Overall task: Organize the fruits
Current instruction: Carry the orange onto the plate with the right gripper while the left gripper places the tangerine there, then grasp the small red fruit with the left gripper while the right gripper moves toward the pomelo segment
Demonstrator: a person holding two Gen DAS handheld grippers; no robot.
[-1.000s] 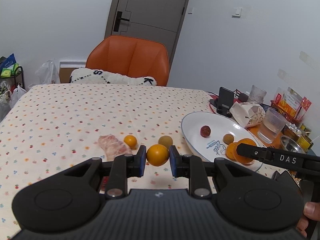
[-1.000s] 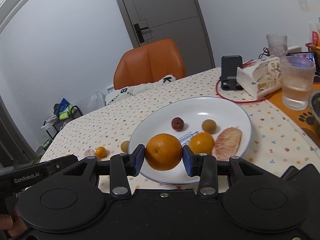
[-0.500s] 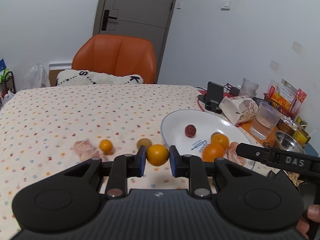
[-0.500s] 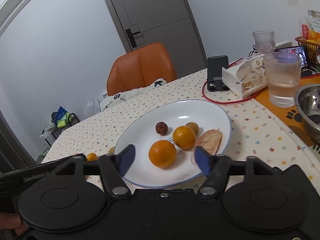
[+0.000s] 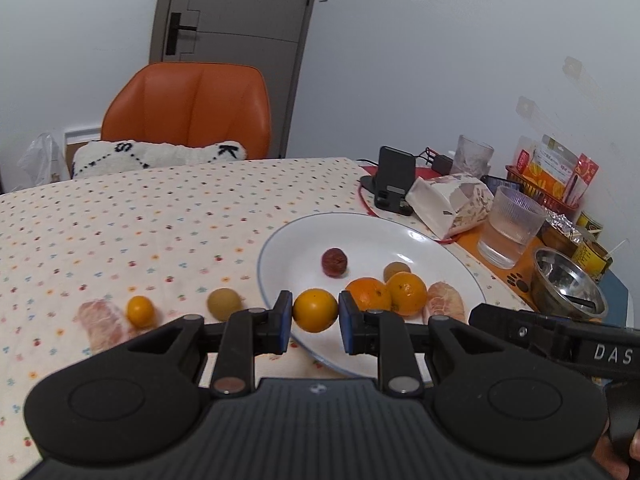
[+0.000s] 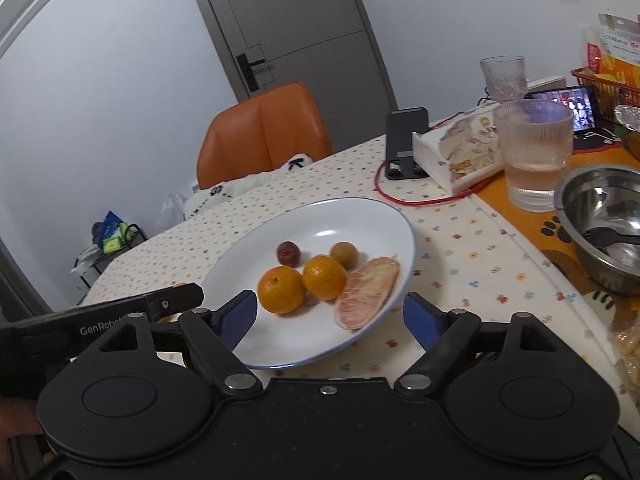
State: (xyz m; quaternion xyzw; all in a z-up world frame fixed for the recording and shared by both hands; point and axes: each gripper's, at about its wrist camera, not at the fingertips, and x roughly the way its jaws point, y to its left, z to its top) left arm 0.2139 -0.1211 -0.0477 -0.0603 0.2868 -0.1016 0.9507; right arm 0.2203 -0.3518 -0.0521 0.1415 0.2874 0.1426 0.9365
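On the far left of the dotted tablecloth [image 5: 120, 220] lies a peeled pomelo segment [image 5: 100, 322], and a small kumquat [image 5: 140, 311] is touching its right side. A little more to the right, apart from them, sits a brownish round fruit [image 5: 224, 303], maybe a longan; the fisheye view does not let me be sure.

My left claw [image 5: 315, 318] pinches a small yellow-orange citrus [image 5: 315, 310] between its two blue pads, and it holds this fruit at the near-left rim of the white plate [image 5: 280, 248], above the table.

Inside the plate, from left to right, I see a dark red wrinkled fruit [image 6: 288, 253], one orange [image 6: 281, 290] touching a second orange [image 6: 324, 277], a second brownish fruit [image 6: 344, 255] just behind them, and another peeled pomelo segment [image 6: 368, 298] leaning on the right rim.

My right claw [image 6: 330, 318] is spread wide with nothing between the fingers, in front of the near edge of the plate.

To the right of the plate stand a ribbed glass of water [image 6: 534, 154] and a steel bowl [image 6: 600, 228] on an orange mat.
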